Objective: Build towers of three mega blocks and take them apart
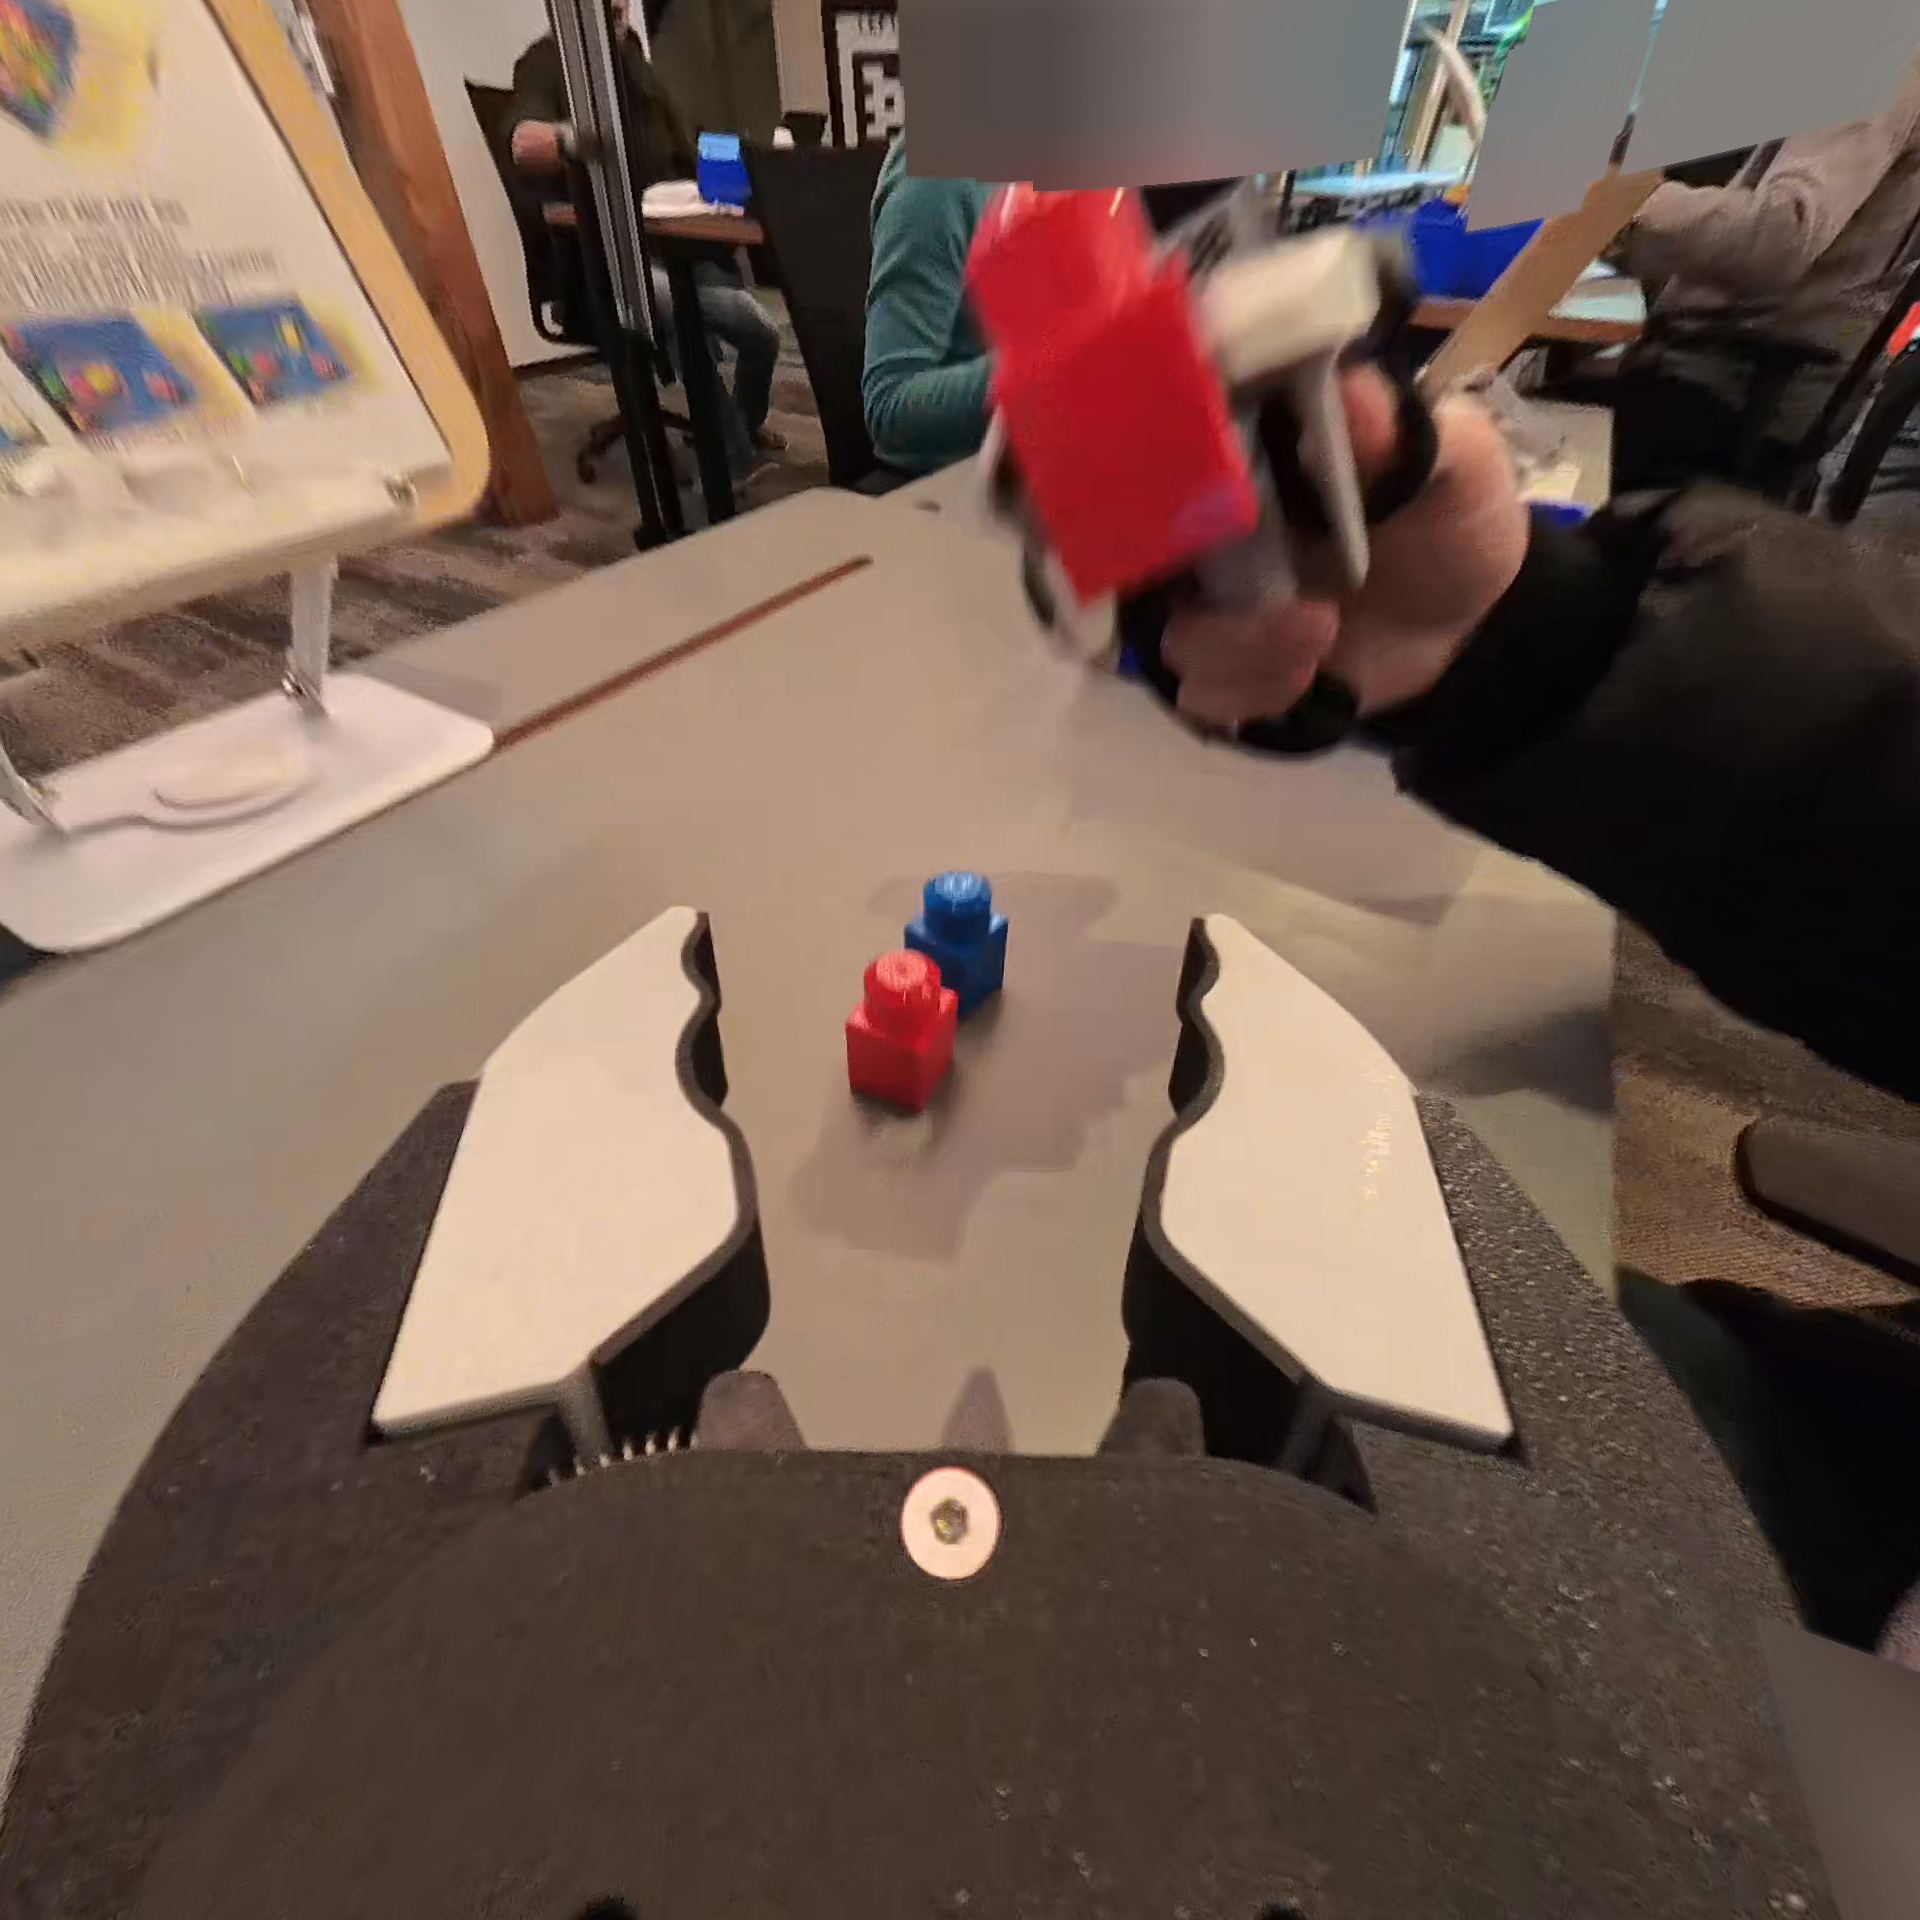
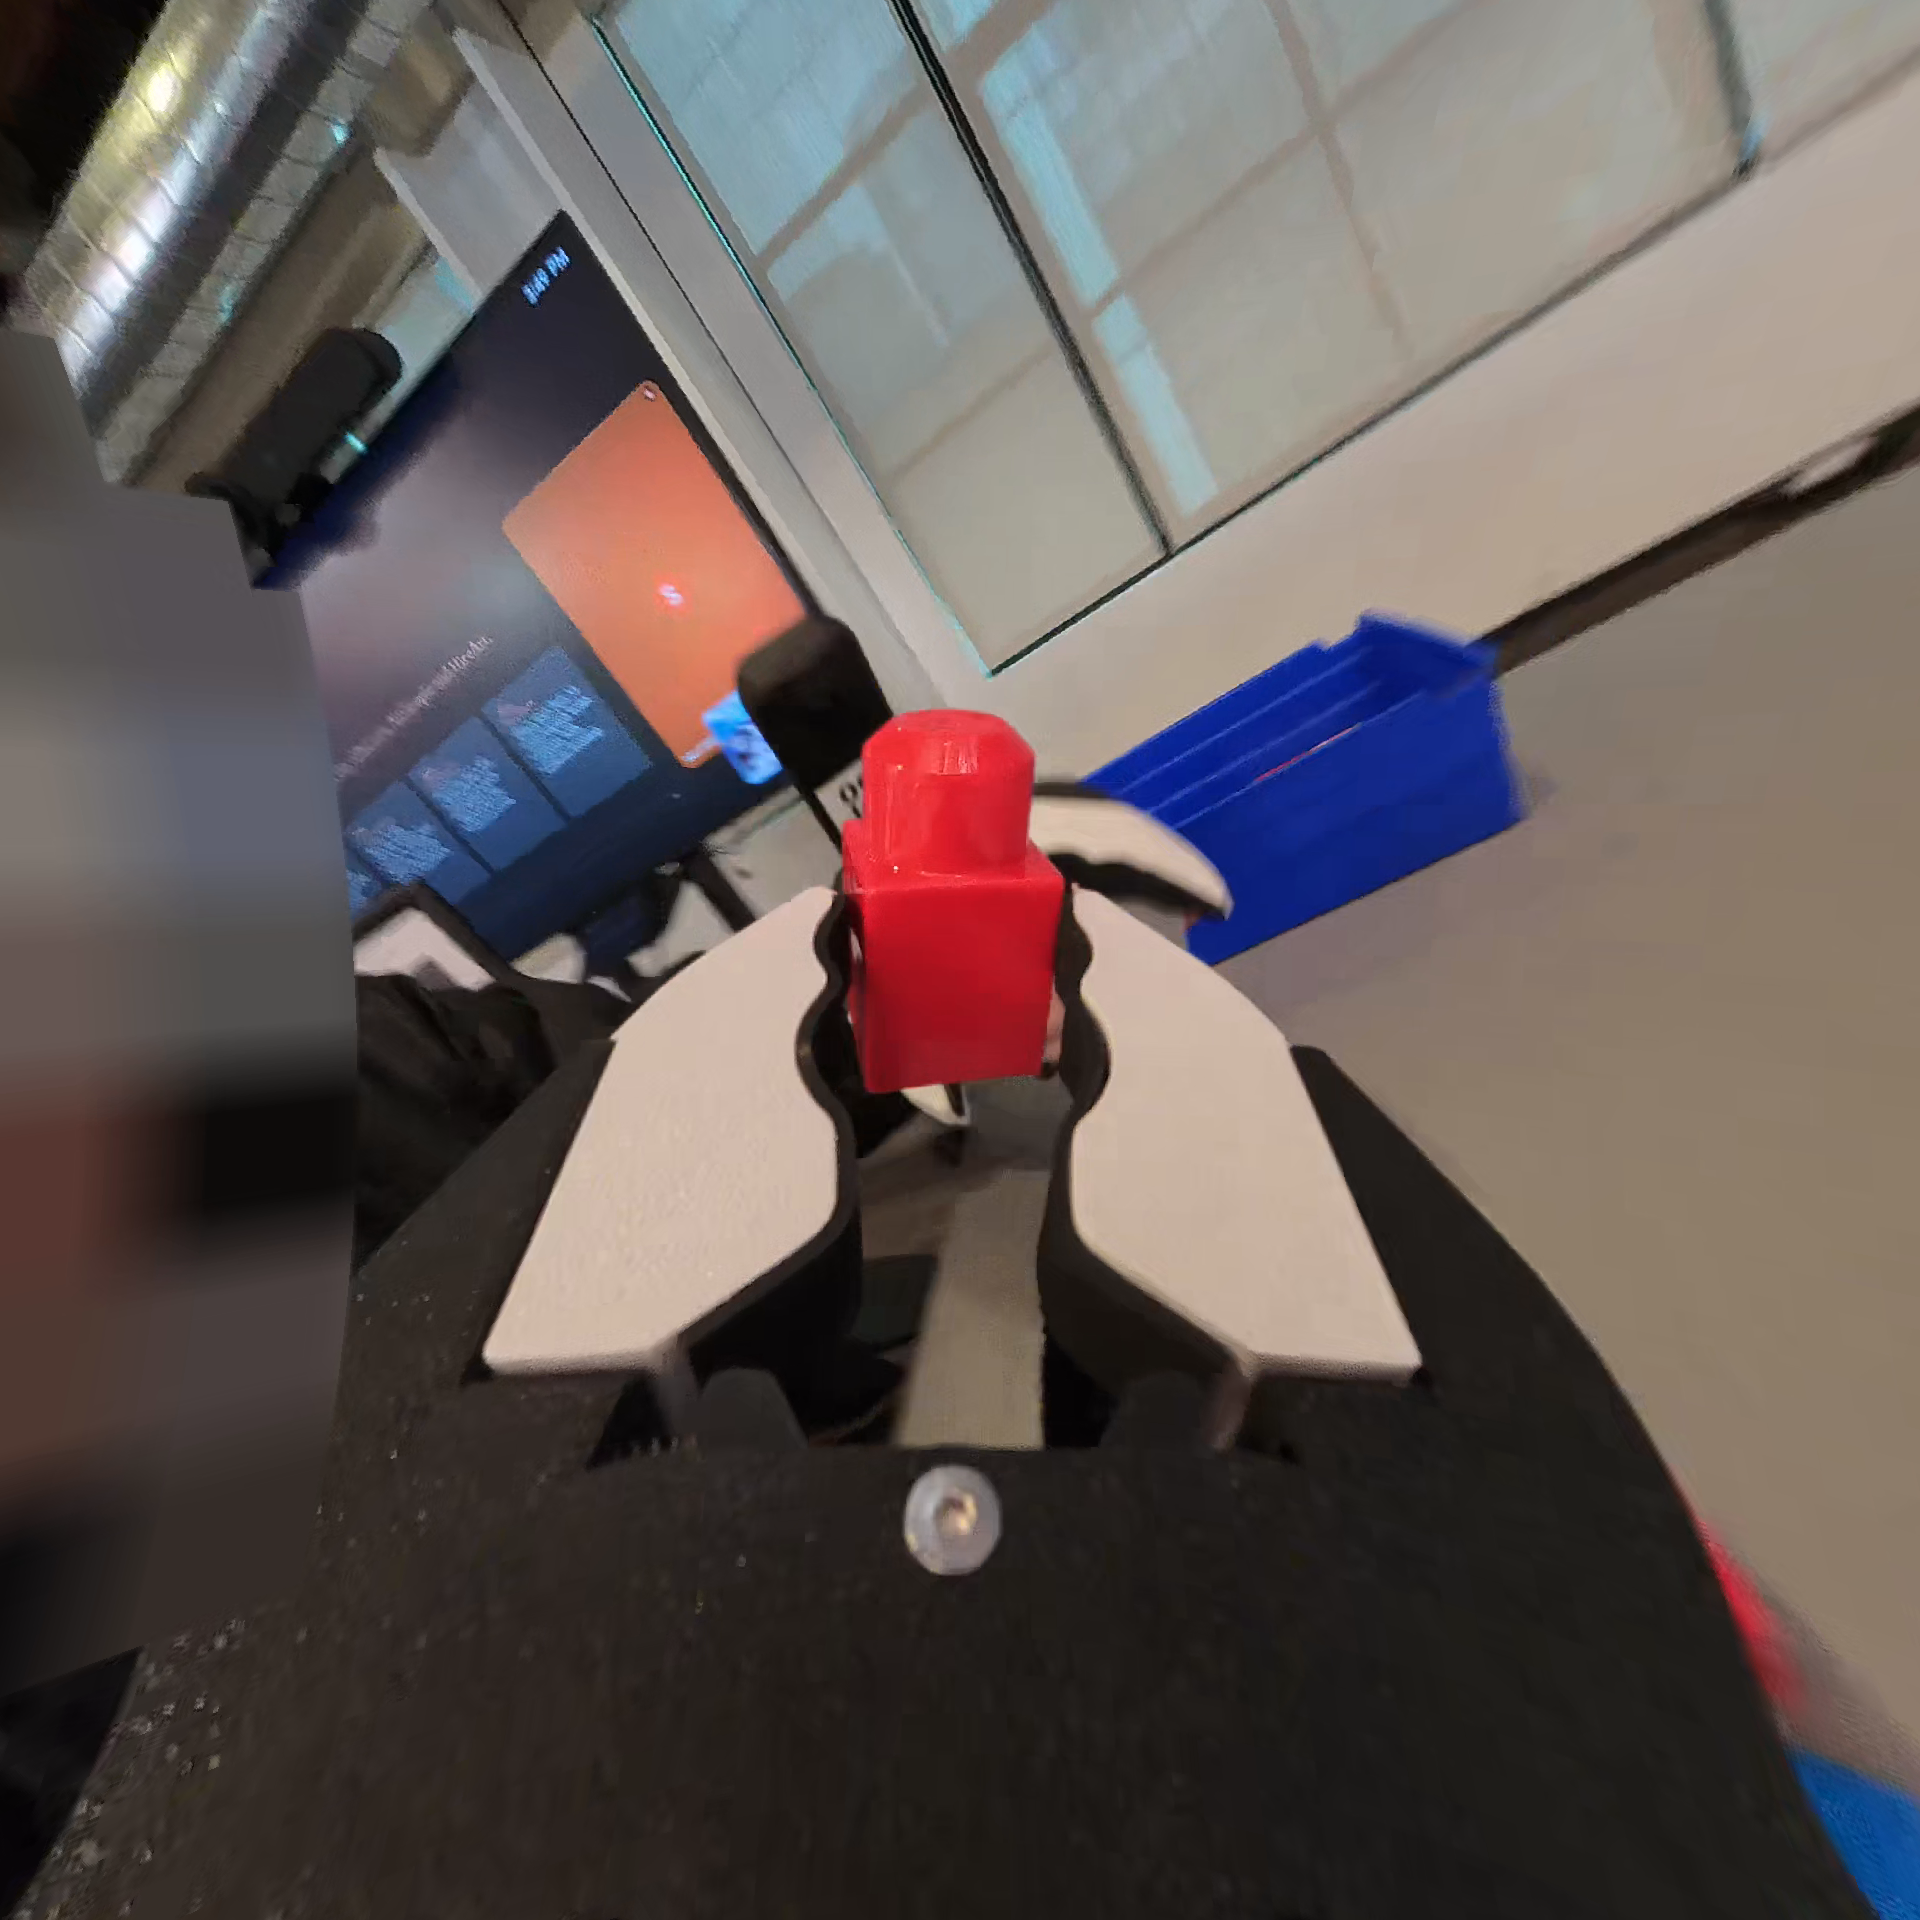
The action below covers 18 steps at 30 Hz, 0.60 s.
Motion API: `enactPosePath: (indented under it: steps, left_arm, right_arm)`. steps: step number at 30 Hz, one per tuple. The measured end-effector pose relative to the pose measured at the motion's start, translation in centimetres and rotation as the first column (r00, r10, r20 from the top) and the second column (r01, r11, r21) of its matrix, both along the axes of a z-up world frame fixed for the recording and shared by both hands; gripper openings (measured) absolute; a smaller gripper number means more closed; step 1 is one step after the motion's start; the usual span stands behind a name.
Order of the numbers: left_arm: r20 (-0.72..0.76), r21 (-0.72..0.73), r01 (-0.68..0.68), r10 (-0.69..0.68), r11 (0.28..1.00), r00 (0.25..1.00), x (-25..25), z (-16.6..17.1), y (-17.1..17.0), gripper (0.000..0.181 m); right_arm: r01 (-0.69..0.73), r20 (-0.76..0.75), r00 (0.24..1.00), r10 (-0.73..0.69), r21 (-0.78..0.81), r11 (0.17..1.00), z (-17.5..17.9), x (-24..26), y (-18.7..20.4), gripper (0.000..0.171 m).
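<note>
A small red block (image 1: 899, 1034) and a small blue block (image 1: 958, 940) stand upright, side by side and touching, on the grey table (image 1: 727, 748). My left gripper (image 1: 951, 925) is open and empty, low over the table, with both blocks between and just beyond its fingertips. My right gripper (image 2: 951, 914) is shut on another red block (image 2: 951, 956), stud pointing away from the camera, and points steeply upward. In the left wrist view a hand holds it high at the upper right, where that red block (image 1: 1112, 395) is blurred.
A white sign stand (image 1: 208, 748) sits on the table's far left. A blue bin (image 2: 1340, 769) stands on the table beyond the right gripper. A black microphone (image 2: 810, 696) and a large screen (image 2: 582, 623) are behind it. People sit at tables past the far edge.
</note>
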<state>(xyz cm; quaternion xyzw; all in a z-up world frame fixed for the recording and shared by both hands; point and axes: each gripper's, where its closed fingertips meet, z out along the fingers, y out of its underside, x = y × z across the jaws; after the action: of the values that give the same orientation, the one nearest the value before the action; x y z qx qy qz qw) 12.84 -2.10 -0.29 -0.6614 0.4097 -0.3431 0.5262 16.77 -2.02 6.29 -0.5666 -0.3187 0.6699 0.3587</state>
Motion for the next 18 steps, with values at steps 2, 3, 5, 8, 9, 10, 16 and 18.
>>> enactPosePath:
  steps: [2,3,5,8,9,10,16,18]
  left_arm:
    - [-0.079,0.017,-0.009,0.011,1.000,0.997,0.4,-4.1,1.1,0.082]
    - [-0.135,0.034,0.018,-0.013,0.999,0.991,0.9,-6.0,1.6,0.081]
    - [-0.245,0.063,0.050,-0.033,0.997,0.969,1.7,-9.1,2.9,0.076]
    - [-0.300,0.031,0.077,-0.064,0.997,0.952,3.4,-11.0,4.4,0.072]
    - [-0.316,0.028,0.080,-0.067,0.996,0.946,4.0,-11.3,4.8,0.071]
    - [-0.340,0.015,0.100,-0.089,0.995,0.936,4.5,-11.8,5.0,0.072]
    - [-0.447,-0.049,0.157,-0.162,0.986,0.879,6.1,-14.5,5.7,0.066]
    - [-0.448,-0.053,0.163,-0.169,0.985,0.878,6.4,-14.6,5.7,0.064]
  right_arm:
    - [0.118,0.030,0.992,-0.126,0.191,0.975,-0.9,3.2,0.9,0.037]
    - [0.160,0.039,0.984,-0.176,0.262,0.952,-1.5,4.7,1.2,0.037]
    - [0.211,0.017,0.974,-0.225,0.288,0.934,-2.3,7.0,1.7,0.037]
    - [0.258,-0.007,0.964,-0.264,0.245,0.935,-3.6,9.7,2.5,0.037]
    - [0.268,-0.007,0.962,-0.274,0.242,0.933,-4.0,10.3,2.6,0.037]
    - [0.273,-0.006,0.960,-0.280,0.238,0.932,-4.3,10.8,2.6,0.037]
    - [0.279,-0.020,0.960,-0.281,0.214,0.936,-5.3,12.7,3.1,0.037]
    - [0.271,-0.011,0.961,-0.275,0.216,0.938,-5.7,12.8,3.0,0.037]
